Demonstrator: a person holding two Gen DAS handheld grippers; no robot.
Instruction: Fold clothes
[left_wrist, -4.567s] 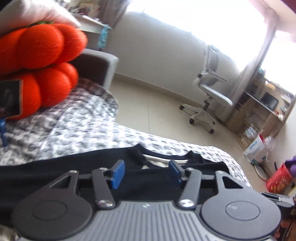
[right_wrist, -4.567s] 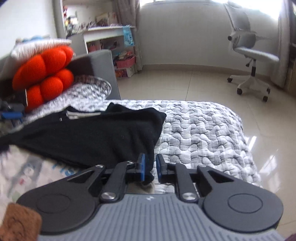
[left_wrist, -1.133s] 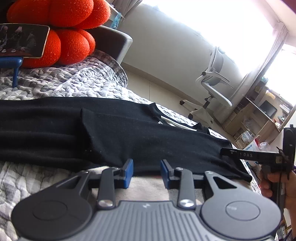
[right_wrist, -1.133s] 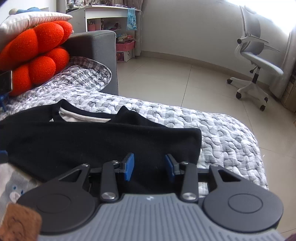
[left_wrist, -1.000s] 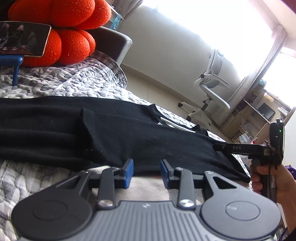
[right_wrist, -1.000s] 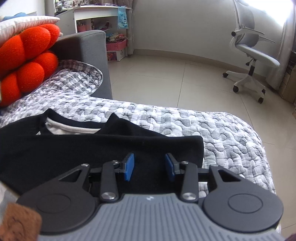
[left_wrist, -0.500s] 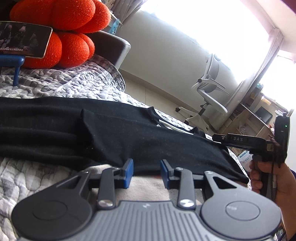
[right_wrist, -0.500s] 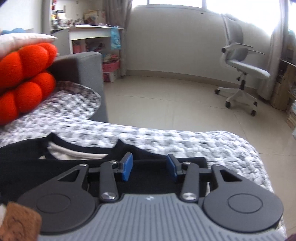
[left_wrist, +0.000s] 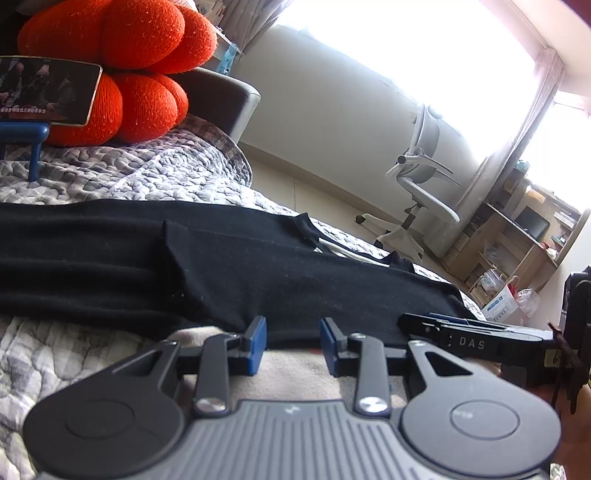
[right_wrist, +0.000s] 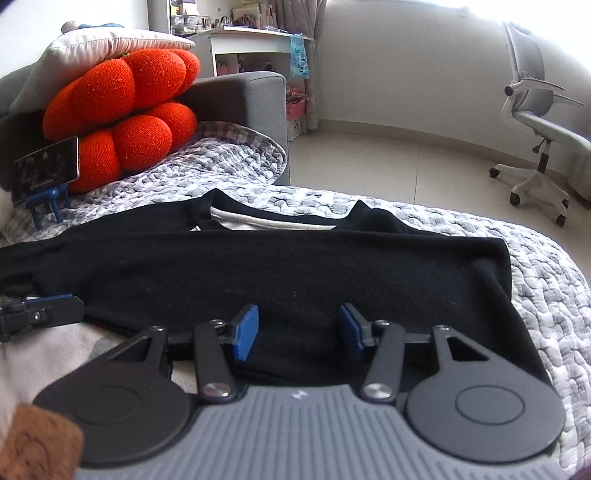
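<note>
Right wrist view: right gripper (right_wrist: 298, 328) has just been opening, jaws now wide over the near hem of the black shirt (right_wrist: 280, 266), gripping nothing. Left gripper (left_wrist: 291, 341) sits half-open, empty, at the same hem. Shirt lies folded across the quilt (right_wrist: 546, 280); next fold looks due.

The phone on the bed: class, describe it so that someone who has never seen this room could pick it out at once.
Start at the grey quilted bed and go to its head end, where a big orange knotted cushion leans against the grey headboard. The phone is propped sideways against that cushion on a small blue stand, beyond the folded black shirt. It is the only flat, dark, lit screen among soft fabrics.
</note>
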